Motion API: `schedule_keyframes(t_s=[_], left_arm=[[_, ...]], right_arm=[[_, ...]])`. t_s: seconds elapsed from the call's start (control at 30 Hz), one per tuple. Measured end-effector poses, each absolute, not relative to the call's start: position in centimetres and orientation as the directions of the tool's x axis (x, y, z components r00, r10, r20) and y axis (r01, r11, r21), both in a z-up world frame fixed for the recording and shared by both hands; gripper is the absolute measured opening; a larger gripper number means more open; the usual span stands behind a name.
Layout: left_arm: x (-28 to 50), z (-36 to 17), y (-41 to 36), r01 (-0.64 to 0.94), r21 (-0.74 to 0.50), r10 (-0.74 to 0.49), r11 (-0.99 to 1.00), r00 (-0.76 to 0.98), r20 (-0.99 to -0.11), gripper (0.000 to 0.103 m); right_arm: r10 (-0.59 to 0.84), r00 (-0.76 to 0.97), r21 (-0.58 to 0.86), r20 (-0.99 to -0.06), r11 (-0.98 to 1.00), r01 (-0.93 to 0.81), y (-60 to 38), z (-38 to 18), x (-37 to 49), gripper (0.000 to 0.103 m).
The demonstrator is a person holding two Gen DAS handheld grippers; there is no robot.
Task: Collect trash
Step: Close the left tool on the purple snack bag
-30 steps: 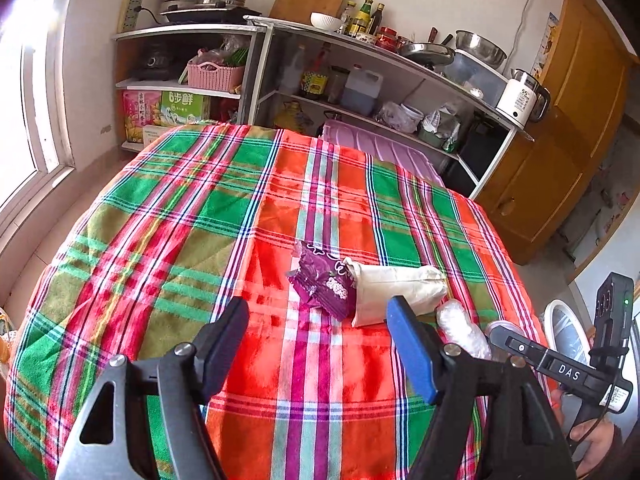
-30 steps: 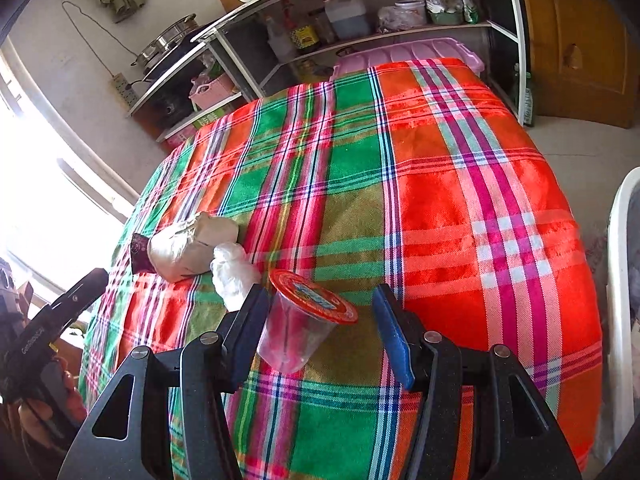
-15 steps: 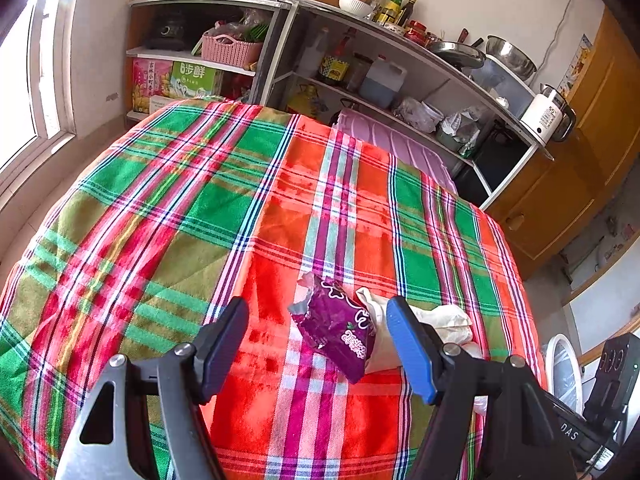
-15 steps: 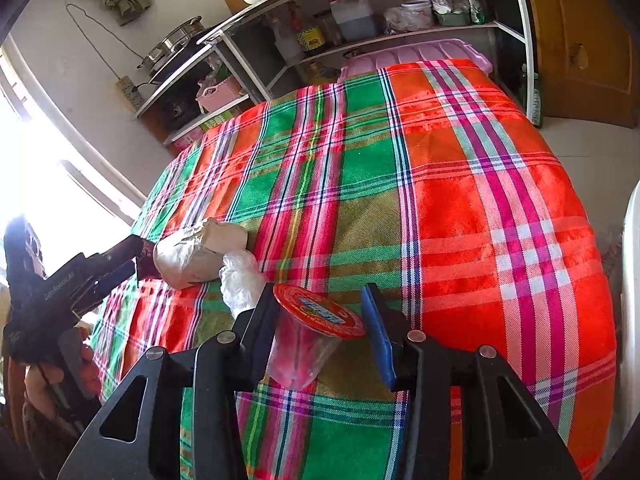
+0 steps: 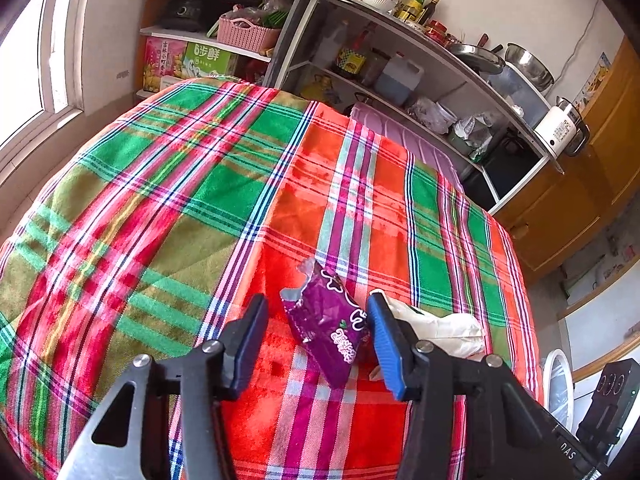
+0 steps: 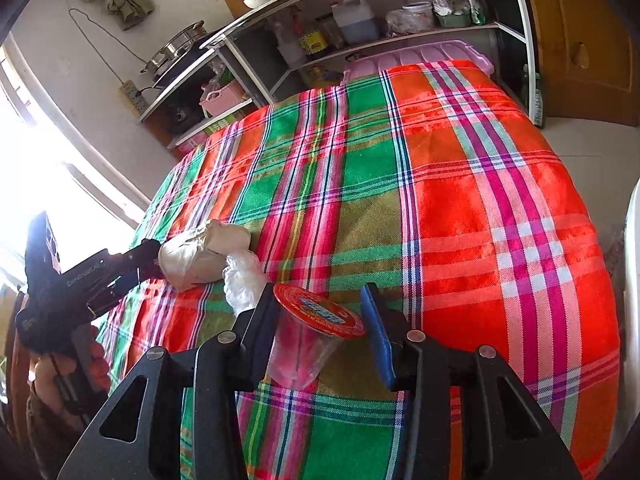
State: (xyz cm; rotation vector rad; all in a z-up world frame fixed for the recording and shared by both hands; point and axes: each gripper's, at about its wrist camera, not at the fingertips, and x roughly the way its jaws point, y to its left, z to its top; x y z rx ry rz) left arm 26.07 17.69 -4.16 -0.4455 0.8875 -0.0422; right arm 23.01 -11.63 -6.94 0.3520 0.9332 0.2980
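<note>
Straddling a torn purple foil snack wrapper (image 5: 328,328), the left gripper (image 5: 316,332) has its jaws partly open; they have just been closing. The wrapper lies between the blue pads, the right-hand pad at or very near its edge, the other pad still clear of it with tablecloth showing in the gap. Not a firm grip yet.

The wrapper lies on a plaid tablecloth of red, green and pink stripes (image 5: 180,200). Just beside it, to the right in the left wrist view, lies a crumpled white paper bag (image 5: 444,328), partly hidden behind the right-hand finger.

The right gripper (image 6: 320,320) has also been closing and now stands partly open around a clear plastic cup with a red foil lid (image 6: 308,332). The cup tilts, lid toward the camera. The left-hand finger meets the cup's side; whether the blue pad on the other side touches the lid rim cannot be told. The cup's base appears to rest on the cloth.

In the right wrist view, a wad of clear plastic film (image 6: 244,280) lies just left of the cup, touching the white bag (image 6: 200,252).
</note>
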Motion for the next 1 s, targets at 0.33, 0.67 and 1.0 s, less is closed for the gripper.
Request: schedule_keyframes(t_s=[0.33, 0.67, 1.0], left_arm=[[24.7, -3.4, 18.3, -0.151, -0.394, -0.207, 0.907, 0.654, -0.727, 0.039], [21.6, -0.9, 18.1, -0.116, -0.403, -0.214, 0.908, 0.698, -0.683, 0.039], [17.7, 1.8, 14.3, 0.000, -0.380, -0.262, 0.925, 0.724, -0.639, 0.039]], right_arm=[[0.403, 0.574, 0.427, -0.712, 0.899, -0.101, -12.2, -6.4, 22.2, 0.043], [0.401, 0.604, 0.425, -0.689, 0.898, -0.111, -13.1, -5.0, 20.3, 0.043], [0.389, 0.650, 0.423, -0.653, 0.899, -0.113, -15.7, -2.9, 17.0, 0.043]])
